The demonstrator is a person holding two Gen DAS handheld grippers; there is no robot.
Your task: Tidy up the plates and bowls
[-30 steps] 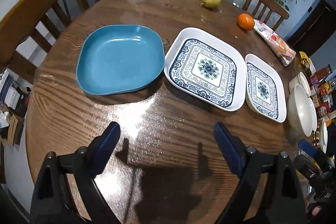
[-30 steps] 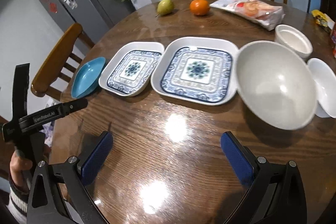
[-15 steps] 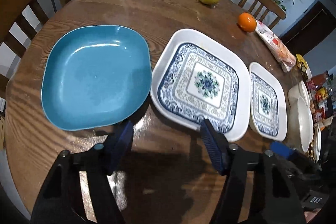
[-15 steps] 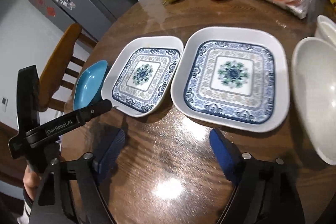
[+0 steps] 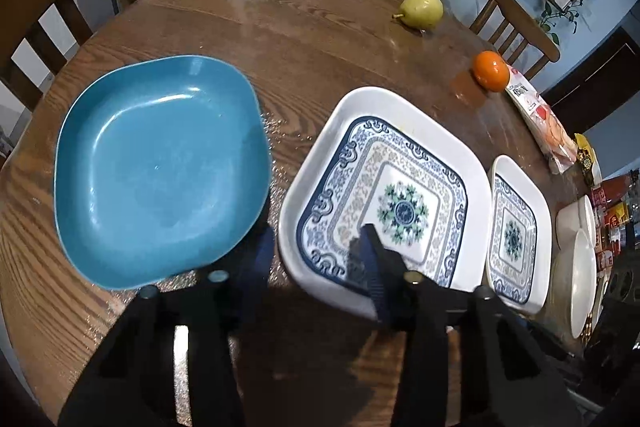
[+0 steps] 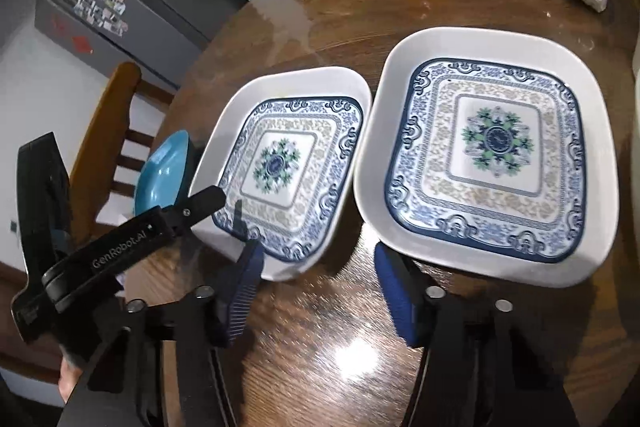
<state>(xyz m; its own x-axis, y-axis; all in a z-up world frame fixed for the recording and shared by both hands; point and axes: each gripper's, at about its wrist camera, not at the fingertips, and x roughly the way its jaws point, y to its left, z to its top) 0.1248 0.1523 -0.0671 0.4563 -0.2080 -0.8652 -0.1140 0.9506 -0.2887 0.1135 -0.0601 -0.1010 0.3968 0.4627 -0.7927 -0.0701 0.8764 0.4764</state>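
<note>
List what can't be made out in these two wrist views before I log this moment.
- Left wrist view: whether the left hand-held gripper, jaws closing, already touches the large white square plate with blue pattern; its own finger covers the near rim.
- Left wrist view: the white bowls are squeezed at the right edge; their count is unclear.
- Right wrist view: the blue square plate is mostly hidden behind the left hand-held gripper.

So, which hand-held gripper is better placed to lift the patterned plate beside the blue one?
Left hand-held gripper: closing jaws straddle the patterned plate rim; right hand-held gripper closes over bare table.
</note>
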